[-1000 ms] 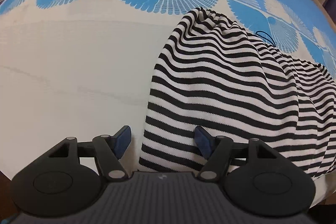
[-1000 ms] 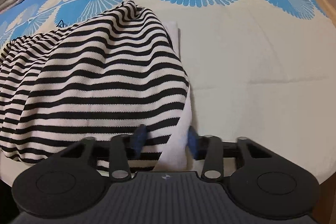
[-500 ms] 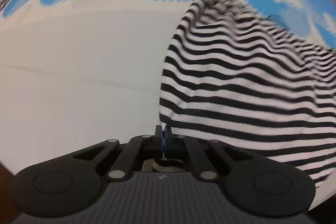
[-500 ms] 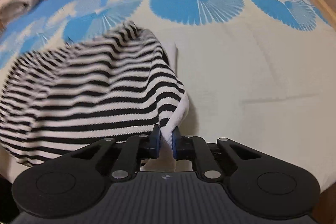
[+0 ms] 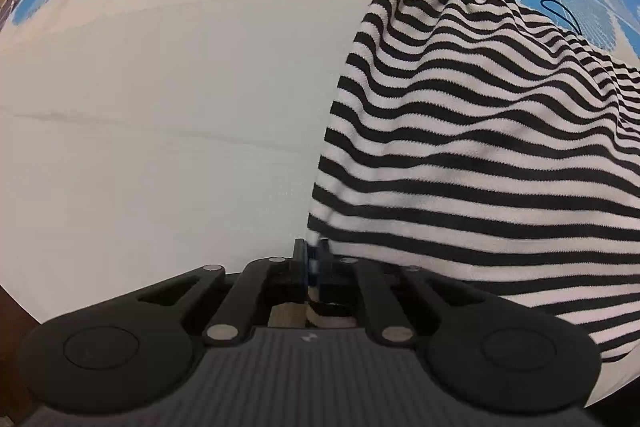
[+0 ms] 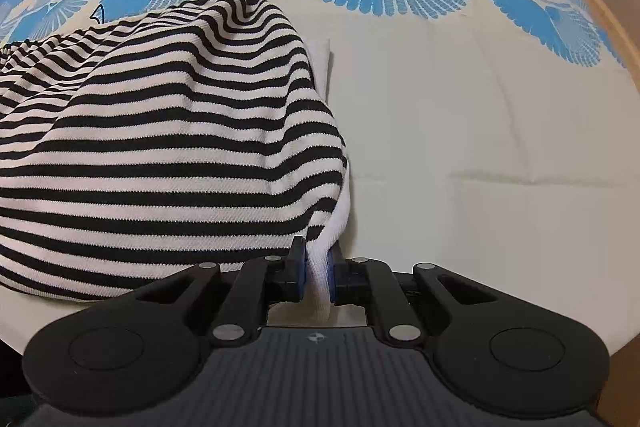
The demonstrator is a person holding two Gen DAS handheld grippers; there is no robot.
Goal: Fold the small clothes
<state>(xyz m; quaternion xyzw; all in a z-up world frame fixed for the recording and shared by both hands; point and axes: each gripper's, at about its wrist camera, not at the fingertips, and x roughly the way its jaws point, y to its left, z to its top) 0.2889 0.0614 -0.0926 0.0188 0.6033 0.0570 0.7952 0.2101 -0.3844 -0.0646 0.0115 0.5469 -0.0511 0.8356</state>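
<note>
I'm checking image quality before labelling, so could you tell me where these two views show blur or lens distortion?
Left wrist view: striped garment smeared near the left gripper, sharper farther up; the cloth-covered surface bows from the fisheye. Right wrist view: crisp stripes, the same bowing, no glare.

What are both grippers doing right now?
Left gripper: jaws opening slightly, pads pinching the striped garment.
Right gripper: shut on the garment's white edge.
</note>
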